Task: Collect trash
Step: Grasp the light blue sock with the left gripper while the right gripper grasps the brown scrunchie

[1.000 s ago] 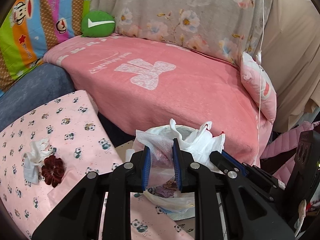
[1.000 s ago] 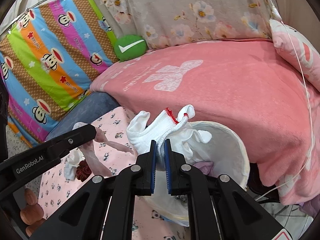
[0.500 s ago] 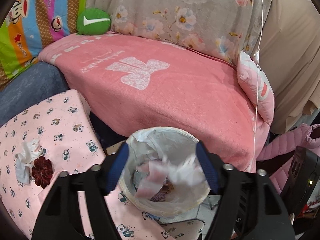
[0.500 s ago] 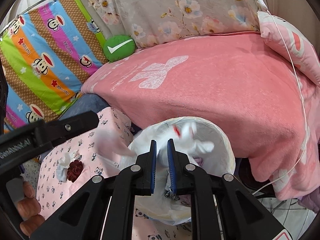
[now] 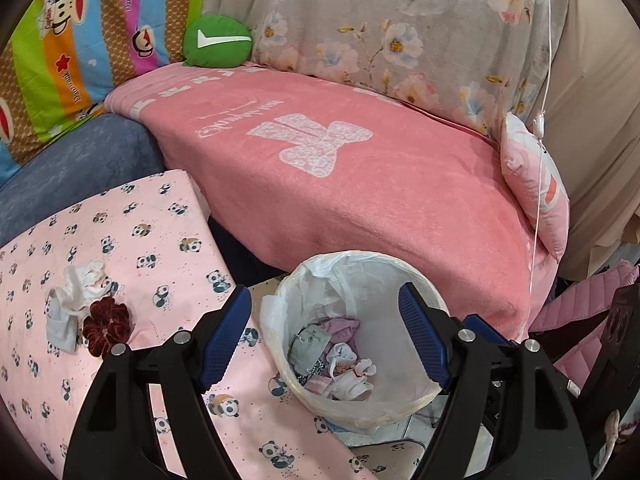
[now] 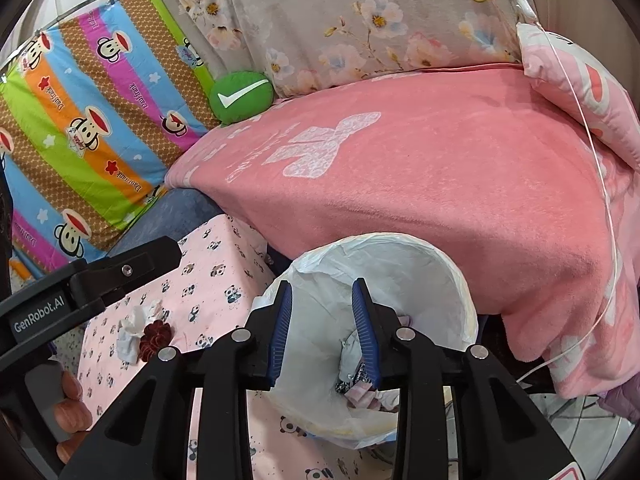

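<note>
A white bin with a plastic liner (image 5: pixel 404 268) stands on the floor between the panda-print table and the pink sofa; it also shows in the right wrist view (image 6: pixel 424 264). White and pink scraps (image 5: pixel 344 368) lie at its bottom. My left gripper (image 5: pixel 324 340) is wide open and empty above the bin's mouth. My right gripper (image 6: pixel 322 340) is open and empty over the bin's left rim. A crumpled white tissue (image 5: pixel 76 300) lies on the table beside a dark red scrunchie (image 5: pixel 106 320); both show in the right wrist view, the tissue (image 6: pixel 130 330) left of the scrunchie (image 6: pixel 154 334).
The panda-print table cover (image 5: pixel 120 240) fills the left. The pink blanket on the sofa (image 5: pixel 360 184) lies behind the bin. A green cushion (image 5: pixel 218 42) and a pink pillow (image 5: pixel 536 184) rest on the sofa. A thin white cord (image 5: pixel 540 160) hangs at right.
Both grippers held white scraps over the bin a second ago. Both have opened, and the scraps have dropped into the bin.
</note>
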`<state>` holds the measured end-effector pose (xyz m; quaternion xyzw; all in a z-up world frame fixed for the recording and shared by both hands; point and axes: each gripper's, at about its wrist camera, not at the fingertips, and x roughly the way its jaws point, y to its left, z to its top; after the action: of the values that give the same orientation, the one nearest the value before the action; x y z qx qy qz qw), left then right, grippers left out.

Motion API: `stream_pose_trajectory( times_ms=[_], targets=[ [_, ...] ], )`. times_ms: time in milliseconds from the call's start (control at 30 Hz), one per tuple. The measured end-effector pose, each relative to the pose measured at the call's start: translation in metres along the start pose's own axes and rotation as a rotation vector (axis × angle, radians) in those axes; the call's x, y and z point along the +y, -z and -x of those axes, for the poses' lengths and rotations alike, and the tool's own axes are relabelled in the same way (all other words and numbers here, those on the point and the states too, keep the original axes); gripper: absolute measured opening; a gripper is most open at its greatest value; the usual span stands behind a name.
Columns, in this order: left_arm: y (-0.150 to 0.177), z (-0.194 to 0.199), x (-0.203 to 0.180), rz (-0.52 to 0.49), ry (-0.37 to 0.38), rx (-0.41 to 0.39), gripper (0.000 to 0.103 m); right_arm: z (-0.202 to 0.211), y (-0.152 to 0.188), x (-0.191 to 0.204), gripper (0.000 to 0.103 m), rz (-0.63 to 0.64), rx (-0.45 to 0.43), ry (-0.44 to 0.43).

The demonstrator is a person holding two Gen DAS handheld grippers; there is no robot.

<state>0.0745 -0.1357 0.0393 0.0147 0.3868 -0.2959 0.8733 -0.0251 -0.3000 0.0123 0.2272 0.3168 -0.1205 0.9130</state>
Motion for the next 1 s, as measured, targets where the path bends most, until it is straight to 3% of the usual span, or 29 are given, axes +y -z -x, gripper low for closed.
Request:
stream_pose_trajectory(
  times_ms=[1000],
  targets=[
    [0.032,0.021,0.099,0.193,-0.099,-0.007,0.072,-0.023,0.027,0.086,0.034,0.157,0.086,-0.065]
  ],
)
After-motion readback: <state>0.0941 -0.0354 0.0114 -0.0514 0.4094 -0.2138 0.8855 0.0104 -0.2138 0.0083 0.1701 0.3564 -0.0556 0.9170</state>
